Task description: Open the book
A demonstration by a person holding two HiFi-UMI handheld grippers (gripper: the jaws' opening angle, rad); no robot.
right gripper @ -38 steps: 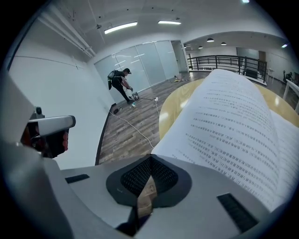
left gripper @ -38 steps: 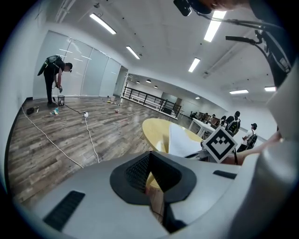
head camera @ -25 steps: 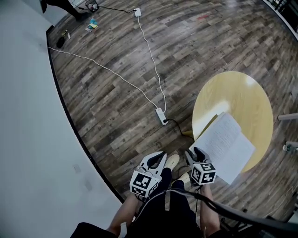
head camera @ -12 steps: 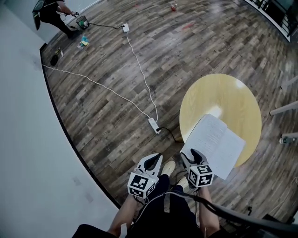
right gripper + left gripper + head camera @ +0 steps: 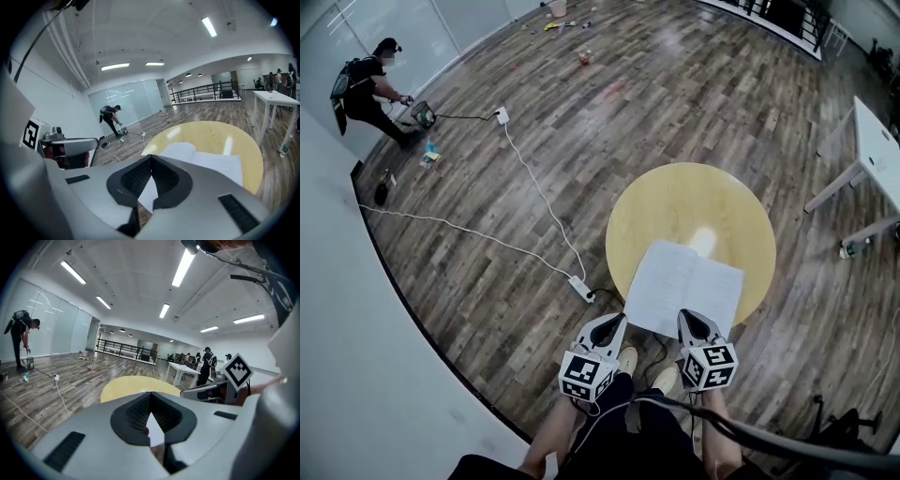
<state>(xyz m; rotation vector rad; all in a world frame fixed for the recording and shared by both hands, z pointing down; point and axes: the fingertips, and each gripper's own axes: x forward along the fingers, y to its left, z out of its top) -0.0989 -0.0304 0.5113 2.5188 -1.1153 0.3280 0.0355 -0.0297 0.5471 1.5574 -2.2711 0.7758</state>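
Observation:
The book [image 5: 684, 289] lies open, white pages up, on the near side of the round yellow table [image 5: 694, 202]. My left gripper [image 5: 614, 322] hangs shut and empty over the floor, just left of the book's near corner. My right gripper [image 5: 692, 319] is at the book's near edge; its jaws have just been closing and stand shut with nothing between them. In the right gripper view the open book [image 5: 211, 161] spreads ahead of the shut tips [image 5: 151, 158]. In the left gripper view a strip of white page [image 5: 154, 427] shows below the shut tips [image 5: 150, 393].
A power strip [image 5: 579, 288] with a long white cable lies on the wood floor left of the table. A person [image 5: 366, 89] bends down at the far left. A white table [image 5: 877, 150] stands at the right. A pale wall runs along the left.
Both grippers have risen and the view has swung, so the book now lies straight ahead. The right jaws, open at the book's edge before, are now shut and empty.

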